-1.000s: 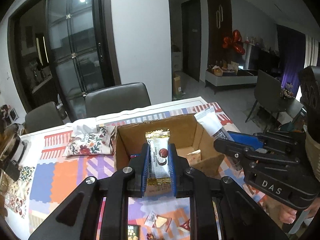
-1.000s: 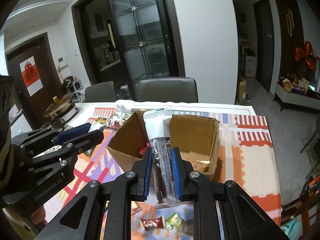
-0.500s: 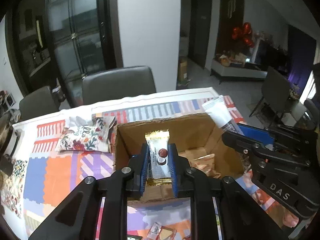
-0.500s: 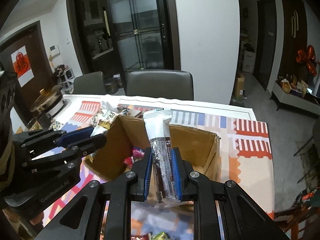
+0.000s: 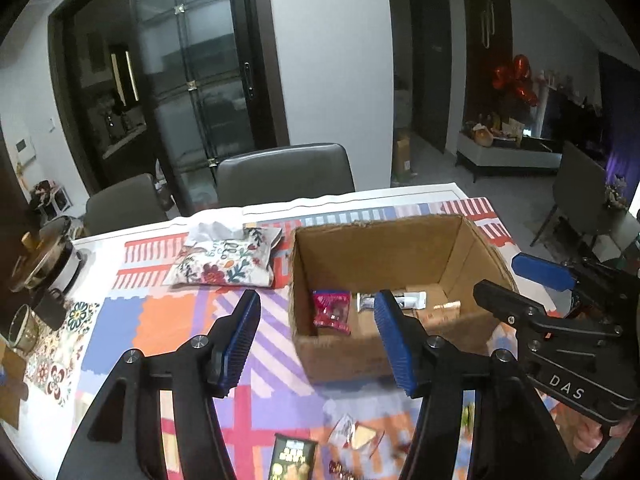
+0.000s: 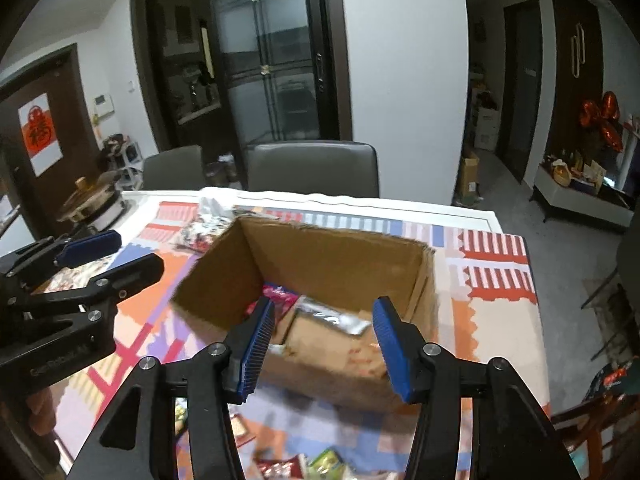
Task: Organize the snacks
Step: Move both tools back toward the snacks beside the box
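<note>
An open cardboard box (image 5: pixel 400 248) stands on the patterned tablecloth. Inside it lie a red packet (image 5: pixel 331 312), a white and silver bar (image 5: pixel 400 300) and a gold-wrapped piece (image 5: pixel 446 306). My left gripper (image 5: pixel 318 300) hovers before the box's near wall, its jaws opening with nothing between the pads. My right gripper (image 6: pixel 324 304) hangs over the near rim of the box (image 6: pixel 328 256), jaws also opening and empty; below it lies a dark silver wrapper (image 6: pixel 332 318). Each gripper shows in the other's view: the right gripper (image 5: pixel 498 274) beside the box, the left gripper (image 6: pixel 140 249) to its left.
A floral pouch (image 5: pixel 228 264) lies left of the box. Loose snacks sit near the table's front edge: a dark packet (image 5: pixel 292 460) and a small wrapped piece (image 5: pixel 356 436). A pot (image 5: pixel 44 264) and a cup (image 5: pixel 22 326) stand far left. Grey chairs (image 5: pixel 284 172) line the far side.
Both grippers let go of their snack bars, which now lie in the box. Both pairs of jaws have spread apart, and both grippers have drawn back slightly from the box.
</note>
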Demonstrator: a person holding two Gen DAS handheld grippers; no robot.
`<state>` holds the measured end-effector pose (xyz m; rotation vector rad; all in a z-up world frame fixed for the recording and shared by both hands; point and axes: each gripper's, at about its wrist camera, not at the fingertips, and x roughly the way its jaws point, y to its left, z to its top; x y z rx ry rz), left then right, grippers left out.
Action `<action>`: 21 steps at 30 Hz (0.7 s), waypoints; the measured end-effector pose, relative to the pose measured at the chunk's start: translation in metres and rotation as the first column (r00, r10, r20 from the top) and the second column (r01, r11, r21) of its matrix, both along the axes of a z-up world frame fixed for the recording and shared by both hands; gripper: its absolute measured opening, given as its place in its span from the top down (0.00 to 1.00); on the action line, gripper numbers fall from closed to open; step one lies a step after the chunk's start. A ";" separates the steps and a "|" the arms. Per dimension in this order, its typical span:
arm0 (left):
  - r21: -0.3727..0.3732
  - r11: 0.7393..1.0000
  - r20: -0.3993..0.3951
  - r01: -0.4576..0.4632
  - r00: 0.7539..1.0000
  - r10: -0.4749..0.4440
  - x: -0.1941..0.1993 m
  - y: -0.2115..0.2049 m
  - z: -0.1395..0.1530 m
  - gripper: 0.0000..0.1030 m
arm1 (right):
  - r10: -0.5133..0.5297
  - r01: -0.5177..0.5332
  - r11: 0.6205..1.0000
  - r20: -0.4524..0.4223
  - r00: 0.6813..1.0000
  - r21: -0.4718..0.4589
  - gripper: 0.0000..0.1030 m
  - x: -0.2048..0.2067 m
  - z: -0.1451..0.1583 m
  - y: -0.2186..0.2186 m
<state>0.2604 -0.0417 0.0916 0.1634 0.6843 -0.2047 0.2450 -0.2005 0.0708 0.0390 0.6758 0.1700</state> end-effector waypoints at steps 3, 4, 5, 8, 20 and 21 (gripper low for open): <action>-0.004 1.000 0.017 0.000 1.000 0.000 -0.021 0.007 -0.003 0.44 | 0.024 -0.024 0.999 -0.001 1.000 0.030 0.49 -0.016 -0.005 0.006; -0.005 1.000 0.023 0.001 1.000 -0.001 -0.026 0.009 -0.004 0.44 | 0.031 -0.031 0.999 -0.004 1.000 0.041 0.49 -0.020 -0.007 0.009; -0.004 1.000 0.030 0.000 1.000 0.000 -0.032 0.011 -0.006 0.44 | 0.041 -0.041 0.998 -0.004 0.999 0.045 0.49 -0.025 -0.009 0.011; 0.003 1.000 0.037 -0.005 0.999 0.005 -0.049 0.017 -0.013 0.44 | 0.053 -0.053 0.998 0.001 0.999 0.036 0.49 -0.038 -0.016 0.018; -0.009 1.000 -0.038 0.003 0.999 -0.004 -0.094 0.030 -0.063 0.44 | 0.093 -0.090 0.995 -0.080 0.992 0.042 0.49 -0.076 -0.063 0.036; -0.011 1.000 -0.044 0.004 0.999 -0.005 -0.097 0.031 -0.067 0.44 | 0.096 -0.092 0.995 -0.090 0.991 0.043 0.49 -0.078 -0.068 0.037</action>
